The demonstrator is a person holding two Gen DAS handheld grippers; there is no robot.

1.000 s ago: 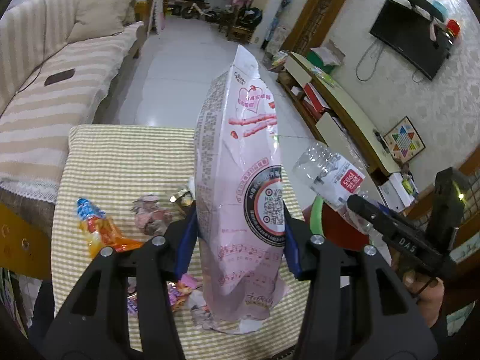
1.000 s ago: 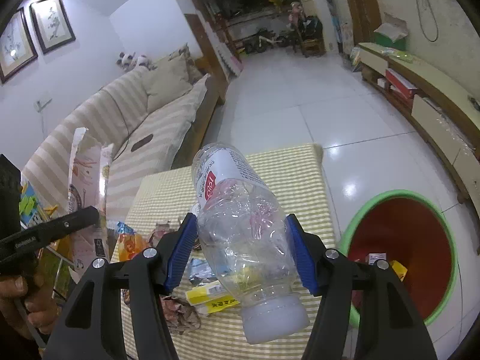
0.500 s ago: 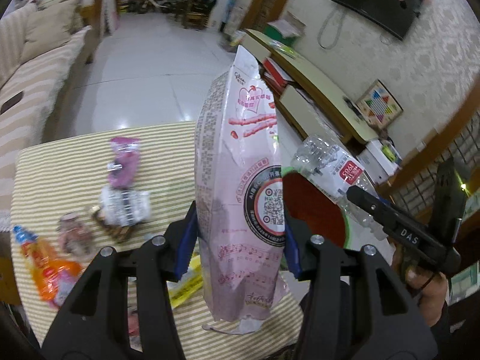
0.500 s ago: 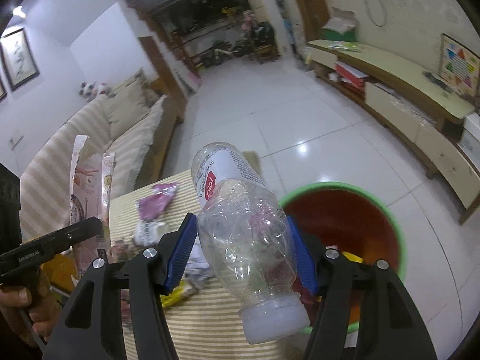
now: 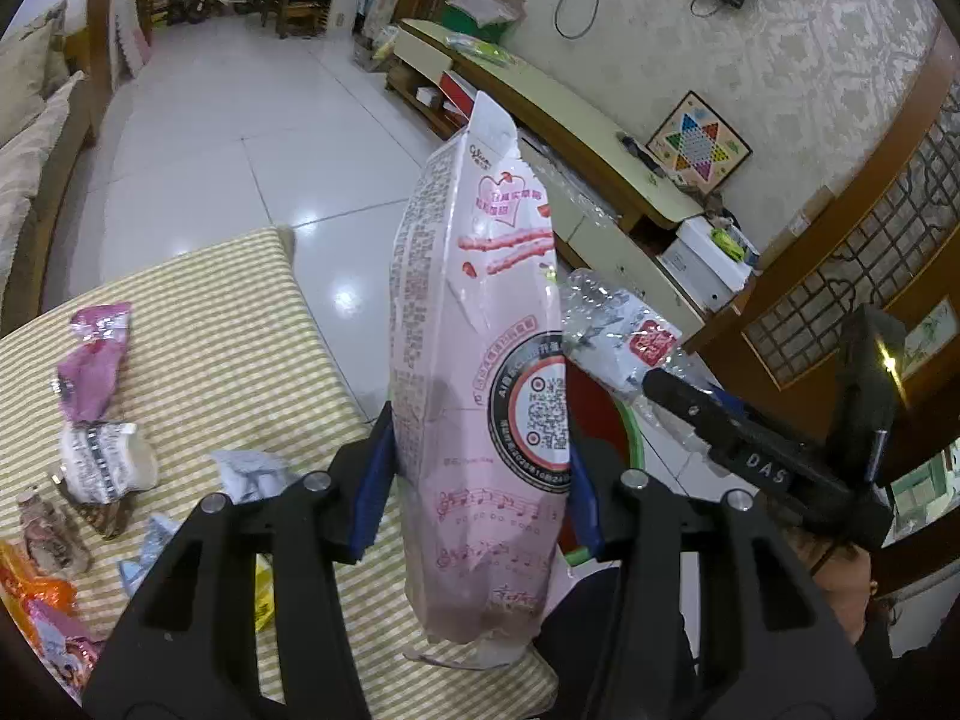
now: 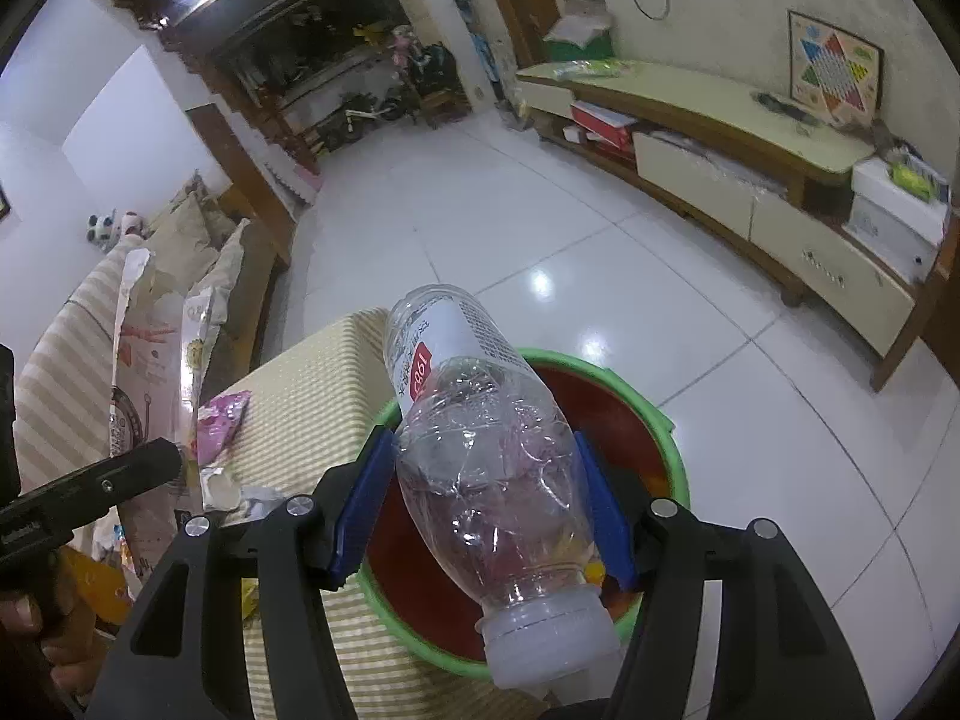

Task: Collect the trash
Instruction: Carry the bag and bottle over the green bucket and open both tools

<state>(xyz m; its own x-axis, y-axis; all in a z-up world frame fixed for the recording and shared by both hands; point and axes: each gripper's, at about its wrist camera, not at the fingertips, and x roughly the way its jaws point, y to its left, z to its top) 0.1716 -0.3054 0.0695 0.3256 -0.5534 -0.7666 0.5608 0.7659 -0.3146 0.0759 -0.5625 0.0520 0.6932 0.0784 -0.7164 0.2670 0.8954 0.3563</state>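
My left gripper point(image 5: 477, 480) is clamped on a tall pink snack bag point(image 5: 480, 372), held upright over the table edge beside the bin point(image 6: 672, 450). My right gripper point(image 6: 486, 510) grips a crushed clear bottle point(image 6: 480, 456) above the bin.

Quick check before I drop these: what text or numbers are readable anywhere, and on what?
"DAS": on the right gripper body, seen from the left wrist camera.
"1983": red patch on the bottle label, hard to make out.
Pink bag in the left gripper: QR code and Chinese print, too small to read.
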